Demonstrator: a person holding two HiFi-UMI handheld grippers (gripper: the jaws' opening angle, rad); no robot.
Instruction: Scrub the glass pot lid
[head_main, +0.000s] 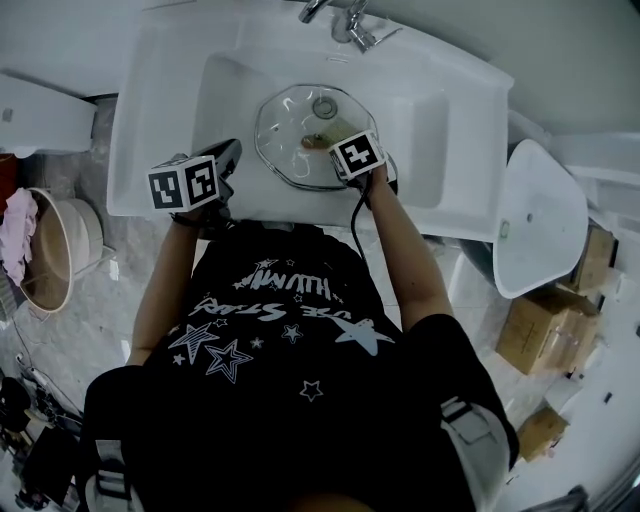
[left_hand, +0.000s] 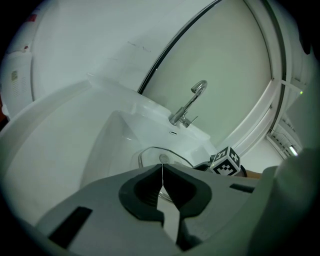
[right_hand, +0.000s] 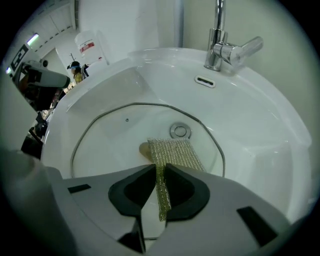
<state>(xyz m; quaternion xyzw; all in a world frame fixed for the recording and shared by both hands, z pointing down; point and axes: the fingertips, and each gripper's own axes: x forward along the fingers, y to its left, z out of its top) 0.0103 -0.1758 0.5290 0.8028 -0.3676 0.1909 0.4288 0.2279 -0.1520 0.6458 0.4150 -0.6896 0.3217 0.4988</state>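
Right tool (right_hand: 160, 169) clamps a scouring pad (right_hand: 176, 150) on the glass pot lid (right_hand: 107, 135) in the sink (right_hand: 260, 135); left tool (left_hand: 162, 167), closed and empty, hovers at the sink's rim.

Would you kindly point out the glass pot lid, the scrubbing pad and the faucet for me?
glass pot lid (head_main: 290, 132): head view, bare glass left of its knob.
scrubbing pad (right_hand: 175, 154): right gripper view, flat part lying on the lid.
faucet (right_hand: 218, 47): right gripper view, upright body below the spout.

White washbasin (head_main: 150, 120), grey marbled floor (head_main: 90, 300), cardboard boxes (head_main: 545, 335) at right.
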